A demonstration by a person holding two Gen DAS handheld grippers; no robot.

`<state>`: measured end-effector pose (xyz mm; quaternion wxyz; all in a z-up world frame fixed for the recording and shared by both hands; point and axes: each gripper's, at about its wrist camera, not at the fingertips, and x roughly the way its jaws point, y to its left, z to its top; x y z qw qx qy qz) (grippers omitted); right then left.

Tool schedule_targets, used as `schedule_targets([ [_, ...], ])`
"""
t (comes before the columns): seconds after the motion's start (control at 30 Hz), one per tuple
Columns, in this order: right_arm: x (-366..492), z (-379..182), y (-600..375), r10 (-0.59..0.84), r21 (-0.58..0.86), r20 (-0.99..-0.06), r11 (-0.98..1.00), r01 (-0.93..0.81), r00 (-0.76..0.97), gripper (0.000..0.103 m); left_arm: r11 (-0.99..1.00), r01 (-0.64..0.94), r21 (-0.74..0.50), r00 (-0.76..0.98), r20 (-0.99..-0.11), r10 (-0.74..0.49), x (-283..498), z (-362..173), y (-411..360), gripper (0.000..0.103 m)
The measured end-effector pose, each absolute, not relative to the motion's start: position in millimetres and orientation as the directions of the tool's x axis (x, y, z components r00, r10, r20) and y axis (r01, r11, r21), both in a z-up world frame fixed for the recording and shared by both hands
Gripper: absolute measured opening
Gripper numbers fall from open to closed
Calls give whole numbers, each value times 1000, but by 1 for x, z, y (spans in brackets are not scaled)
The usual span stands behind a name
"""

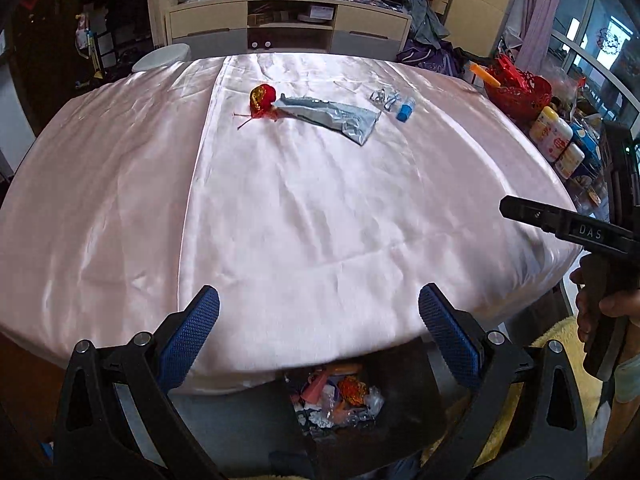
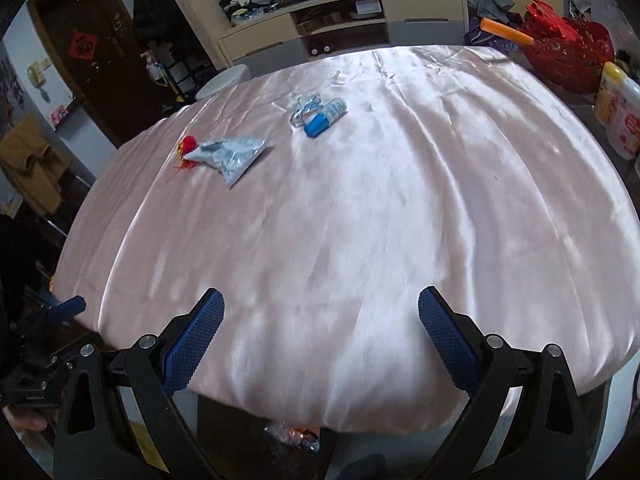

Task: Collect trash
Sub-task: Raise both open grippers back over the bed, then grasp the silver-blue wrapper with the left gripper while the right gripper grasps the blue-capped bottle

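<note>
A red and gold foil wrapper [image 1: 262, 98] [image 2: 187, 147], a silver foil pouch [image 1: 334, 117] [image 2: 232, 155] touching it, and a clear crumpled bottle with a blue cap [image 1: 402, 107] [image 2: 322, 118] lie on the far part of the pink cloth-covered table [image 1: 300, 216] [image 2: 360, 220]. A dark bin [image 1: 404, 396] below the near table edge holds several wrappers [image 1: 340, 398] [image 2: 294, 434]. My left gripper [image 1: 319, 312] is open and empty above the bin. My right gripper [image 2: 321, 312] is open and empty over the near table edge; its body also shows in the left wrist view [image 1: 576, 228].
A red basket [image 1: 518, 92] [image 2: 568, 52] and yellow-capped bottles [image 1: 554, 136] [image 2: 618, 110] stand at the table's right side. A TV cabinet [image 1: 288, 24] stands behind the table. A white stool [image 1: 162, 58] is at the far left edge.
</note>
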<state>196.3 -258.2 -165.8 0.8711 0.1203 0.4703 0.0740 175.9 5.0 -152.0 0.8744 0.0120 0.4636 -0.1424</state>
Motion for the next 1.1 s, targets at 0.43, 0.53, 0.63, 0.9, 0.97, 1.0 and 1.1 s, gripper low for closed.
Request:
schedule_targets([
  [0.43, 315, -169, -248, 283, 319, -792, 947, -29, 540, 43, 955, 279, -97, 553, -797, -242, 288, -148, -26, 89],
  [0.53, 337, -174, -245, 285, 327, -791, 945, -19, 541, 38, 956, 274, -103, 549, -799, -244, 310, -151, -32, 83],
  [0.63, 357, -178, -243, 263, 315, -799, 949, 4, 541, 37, 954, 278, -112, 542, -802, -252, 328, -156, -41, 82],
  [0.9, 382, -192, -238, 190, 238, -833, 971, 27, 520, 37, 943, 317, -102, 541, -797, -268, 363, -162, -65, 83],
  [0.97, 383, -191, -237, 176, 215, -834, 977, 14, 523, 35, 940, 327, -94, 527, -808, -264, 372, -169, -71, 83],
  [1.0, 384, -191, -237, 172, 208, -836, 978, 10, 521, 35, 938, 332, -94, 519, -813, -265, 375, -172, -74, 83],
  [1.1, 382, -191, -238, 161, 188, -839, 982, -2, 520, 28, 934, 348, -84, 503, -824, -262, 381, -181, -82, 83],
])
